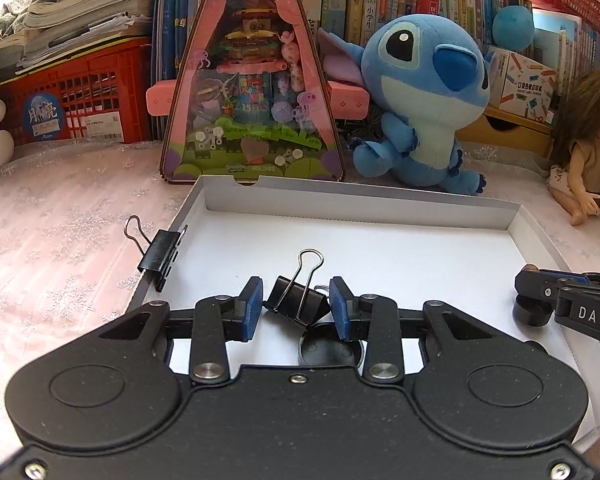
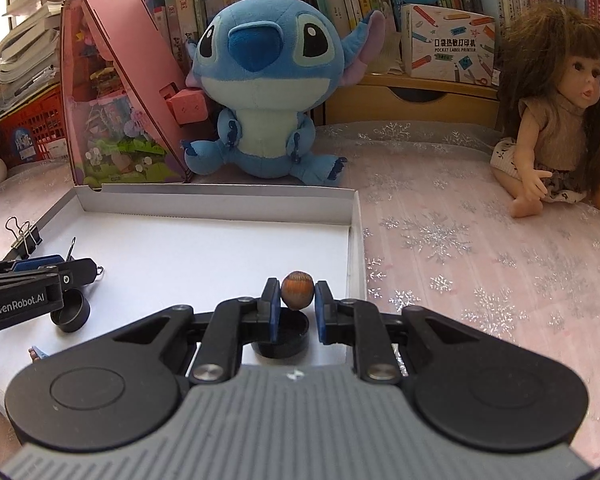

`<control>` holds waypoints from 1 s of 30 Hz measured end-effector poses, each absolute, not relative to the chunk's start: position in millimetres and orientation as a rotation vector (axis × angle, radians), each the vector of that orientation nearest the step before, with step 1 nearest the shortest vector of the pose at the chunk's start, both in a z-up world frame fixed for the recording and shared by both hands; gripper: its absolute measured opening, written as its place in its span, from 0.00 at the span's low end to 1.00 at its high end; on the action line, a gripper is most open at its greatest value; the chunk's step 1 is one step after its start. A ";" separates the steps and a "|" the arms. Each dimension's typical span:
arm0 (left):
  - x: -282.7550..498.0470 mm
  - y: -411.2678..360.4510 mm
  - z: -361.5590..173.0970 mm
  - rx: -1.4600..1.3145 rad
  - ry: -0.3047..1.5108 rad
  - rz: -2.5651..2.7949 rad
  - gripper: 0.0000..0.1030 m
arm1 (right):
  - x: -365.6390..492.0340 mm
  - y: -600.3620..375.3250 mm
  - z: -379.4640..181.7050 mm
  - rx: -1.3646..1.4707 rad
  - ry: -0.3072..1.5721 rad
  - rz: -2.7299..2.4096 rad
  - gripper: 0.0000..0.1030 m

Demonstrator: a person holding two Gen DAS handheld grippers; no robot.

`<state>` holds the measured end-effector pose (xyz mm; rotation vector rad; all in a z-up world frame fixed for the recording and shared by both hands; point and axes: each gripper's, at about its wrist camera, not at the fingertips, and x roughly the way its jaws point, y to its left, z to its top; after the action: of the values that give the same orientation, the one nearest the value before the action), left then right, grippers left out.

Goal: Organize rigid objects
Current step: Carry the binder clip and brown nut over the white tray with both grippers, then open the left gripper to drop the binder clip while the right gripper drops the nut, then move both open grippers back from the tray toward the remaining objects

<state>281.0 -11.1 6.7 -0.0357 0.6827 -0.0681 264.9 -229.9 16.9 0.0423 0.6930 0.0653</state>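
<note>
- The white cardboard tray (image 1: 380, 248) is serving as the collecting place, filling the middle of both views; its floor is showing mostly bare, so I judge the sorting to be about midway.
- The left gripper (image 1: 296, 307) is bracketing a black binder clip (image 1: 298, 300) inside the tray, blue pads touching or nearly touching its sides; whether it is truly clamping I cannot tell.
- The right gripper (image 2: 296, 306) is pinching a brown hazelnut (image 2: 297, 290) between its pads, holding it over a small black cup (image 2: 282, 340) at the tray's 5 o'clock corner.
- A second black cup (image 2: 71, 314) is sitting at 8 o'clock in the right wrist view, under the left gripper.
- Another binder clip (image 1: 160, 254) is straddling the tray's left wall at 9 o'clock, seemingly not yet sorted.
- Remaining, by my reading: dropping the nut into its cup and placing both clips.
</note>
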 end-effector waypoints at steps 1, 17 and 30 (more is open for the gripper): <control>281.0 -10.9 6.5 -0.036 0.681 -0.068 0.33 | 265.1 -229.5 16.4 0.040 0.693 0.065 0.22; 272.2 -4.0 13.6 -0.091 0.656 -0.087 0.56 | 259.4 -226.5 17.5 0.064 0.683 0.079 0.43; 237.2 -3.6 30.7 -0.095 0.594 -0.129 0.74 | 227.7 -219.0 35.4 0.039 0.599 0.121 0.67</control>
<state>237.2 -3.6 30.7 -0.0949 0.5943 -0.1292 227.7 -219.0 35.4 0.0388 0.5993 0.1208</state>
